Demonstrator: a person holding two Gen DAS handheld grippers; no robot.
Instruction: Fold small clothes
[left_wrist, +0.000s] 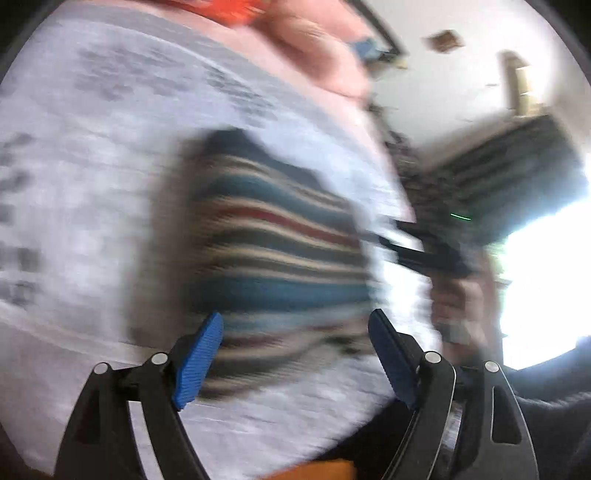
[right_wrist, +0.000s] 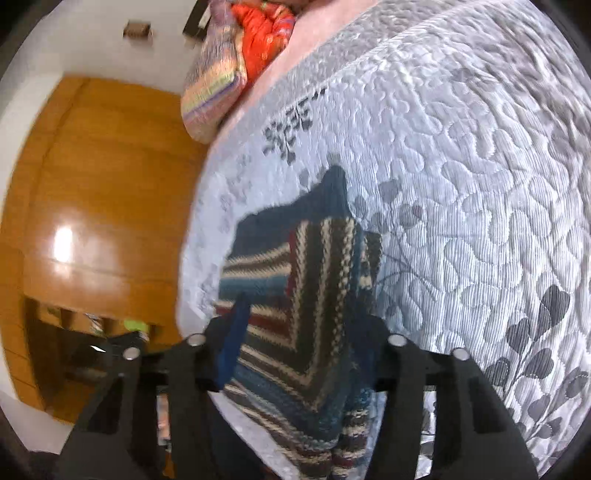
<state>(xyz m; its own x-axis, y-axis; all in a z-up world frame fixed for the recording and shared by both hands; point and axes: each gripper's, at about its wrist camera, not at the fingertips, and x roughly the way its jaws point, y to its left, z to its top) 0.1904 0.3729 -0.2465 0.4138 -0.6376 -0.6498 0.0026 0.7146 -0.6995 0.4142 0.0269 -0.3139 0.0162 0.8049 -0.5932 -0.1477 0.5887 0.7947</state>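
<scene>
Striped knit (right_wrist: 295, 295) near quilt (right_wrist: 461, 166) edge

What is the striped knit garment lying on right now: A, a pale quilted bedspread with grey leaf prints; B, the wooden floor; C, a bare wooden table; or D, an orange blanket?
A: in the right wrist view the striped knit garment rests on the pale quilted bedspread, whose grey leaf prints surround it, while the wooden floor lies off beside the bed.

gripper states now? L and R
Left gripper: open, holding nothing; blurred striped knit lies ahead on the quilt.
Right gripper: knit hangs between its fingers, but whether it is clamped cannot be told.
</scene>
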